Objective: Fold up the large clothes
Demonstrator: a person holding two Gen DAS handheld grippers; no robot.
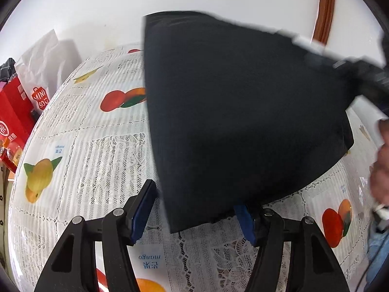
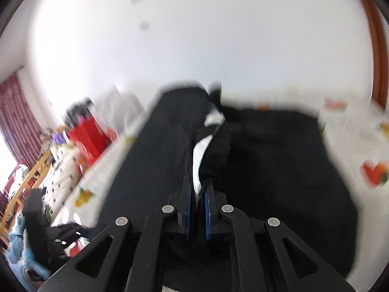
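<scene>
Left wrist cam sits low over the surface (image 1: 92,146), close, facing fwd along the left hand-held gripper (image 1: 197,209) toward the far wall. Right wrist cam looks fwd along the right hand-held gripper (image 2: 197,194), tilted higher, blurred. Both views share the black garment (image 1: 243,121), fruit-print cover, red boxes (image 1: 14,112) at left.

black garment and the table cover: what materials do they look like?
Garment: matte black woven or knit fabric, likely cotton-type; it drapes in soft folds without shine, where the right tongs pinch it. Table cover: white lace-pattern sheet with printed fruit, probably under or in clear glossy plastic; pale glare streaks suggest that.
</scene>
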